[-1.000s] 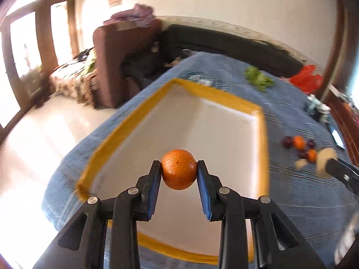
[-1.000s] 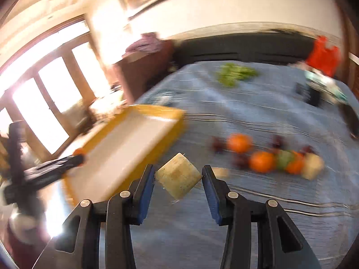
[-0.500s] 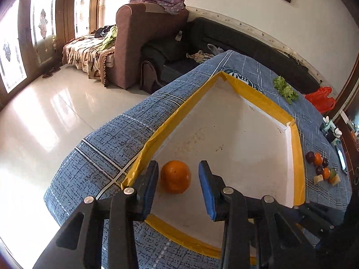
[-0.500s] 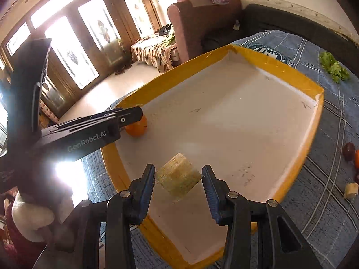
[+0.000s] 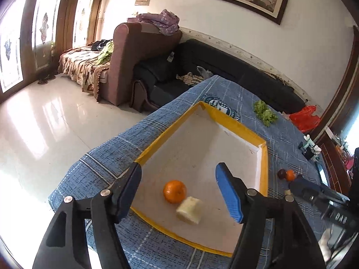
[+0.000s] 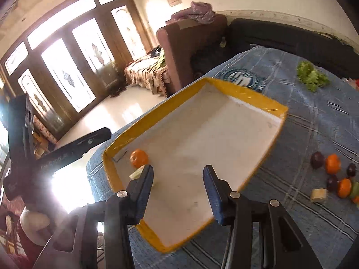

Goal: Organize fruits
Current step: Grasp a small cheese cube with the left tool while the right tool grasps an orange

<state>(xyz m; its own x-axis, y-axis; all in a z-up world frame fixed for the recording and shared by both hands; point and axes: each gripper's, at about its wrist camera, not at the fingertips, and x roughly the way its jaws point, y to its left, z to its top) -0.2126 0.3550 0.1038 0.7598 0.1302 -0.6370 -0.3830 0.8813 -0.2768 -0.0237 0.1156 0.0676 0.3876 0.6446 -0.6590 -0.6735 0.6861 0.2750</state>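
Note:
A white tray with a yellow rim lies on the blue checked tablecloth. An orange rests in the tray's near corner. A pale yellow fruit chunk lies right beside it. My left gripper is open and empty above them. My right gripper is open and empty over the tray. Several loose fruits lie on the cloth to the right: oranges, dark plums and a pale chunk.
Green lettuce lies at the far side of the table. A red bag and small items sit at the right edge. A brown armchair and black sofa stand beyond the table.
Both grippers opened and drew back. The left one let the orange go in the tray; the right one dropped the pale chunk beside it.

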